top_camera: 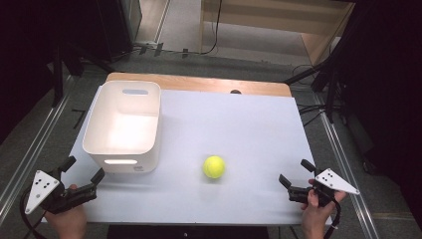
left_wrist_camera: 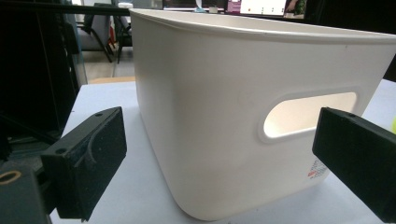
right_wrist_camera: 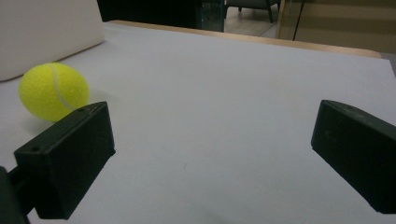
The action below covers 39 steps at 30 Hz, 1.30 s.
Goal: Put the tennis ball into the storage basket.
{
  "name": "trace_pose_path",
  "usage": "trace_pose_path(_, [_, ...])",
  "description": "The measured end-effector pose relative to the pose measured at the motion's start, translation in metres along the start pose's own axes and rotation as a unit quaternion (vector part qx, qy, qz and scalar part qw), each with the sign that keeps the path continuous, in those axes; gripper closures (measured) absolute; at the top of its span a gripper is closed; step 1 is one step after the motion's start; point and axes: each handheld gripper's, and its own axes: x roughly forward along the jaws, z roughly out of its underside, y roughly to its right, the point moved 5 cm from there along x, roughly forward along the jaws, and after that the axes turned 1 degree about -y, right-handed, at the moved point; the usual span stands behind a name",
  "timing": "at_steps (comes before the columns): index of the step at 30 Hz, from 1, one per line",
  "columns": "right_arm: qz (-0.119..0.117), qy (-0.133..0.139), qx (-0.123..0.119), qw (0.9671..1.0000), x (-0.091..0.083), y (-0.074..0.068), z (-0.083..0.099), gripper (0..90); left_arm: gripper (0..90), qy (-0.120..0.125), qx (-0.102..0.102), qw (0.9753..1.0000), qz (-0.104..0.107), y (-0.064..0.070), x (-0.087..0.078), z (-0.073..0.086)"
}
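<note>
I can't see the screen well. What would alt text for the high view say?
A yellow tennis ball lies on a white table, to the right of an empty white bin. At the near edge a person holds two open black grippers, the left gripper close to the bin's near wall and the right gripper right of the ball, touching nothing.
</note>
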Motion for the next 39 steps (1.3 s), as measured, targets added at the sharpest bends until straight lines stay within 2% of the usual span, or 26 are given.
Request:
trace_pose_path(11, [-0.003,-0.007,0.002,1.0000,0.002,-0.002,0.001,0.0,2.9,-0.005,-0.002,1.0000,0.004,0.001,0.001,0.001])
trace_pose_path(23, [-0.015,-0.023,-0.012,0.9995,0.009,-0.011,-0.005,0.0,2.9,-0.010,-0.003,0.9999,0.006,0.001,0.002,0.003])
trace_pose_path(31, [-0.043,-0.047,-0.028,0.9976,0.018,-0.025,-0.012,0.0,2.8,-0.012,0.000,0.9999,0.008,0.002,0.003,0.004])
trace_pose_path(33, [-0.049,-0.051,-0.038,0.9968,0.021,-0.029,-0.015,0.0,2.9,-0.011,-0.001,0.9999,0.008,0.002,0.003,0.004])
trace_pose_path(39, [-0.063,-0.068,-0.036,0.9951,0.026,-0.038,-0.022,0.0,2.8,-0.013,0.000,0.9999,0.006,0.003,0.004,0.004])
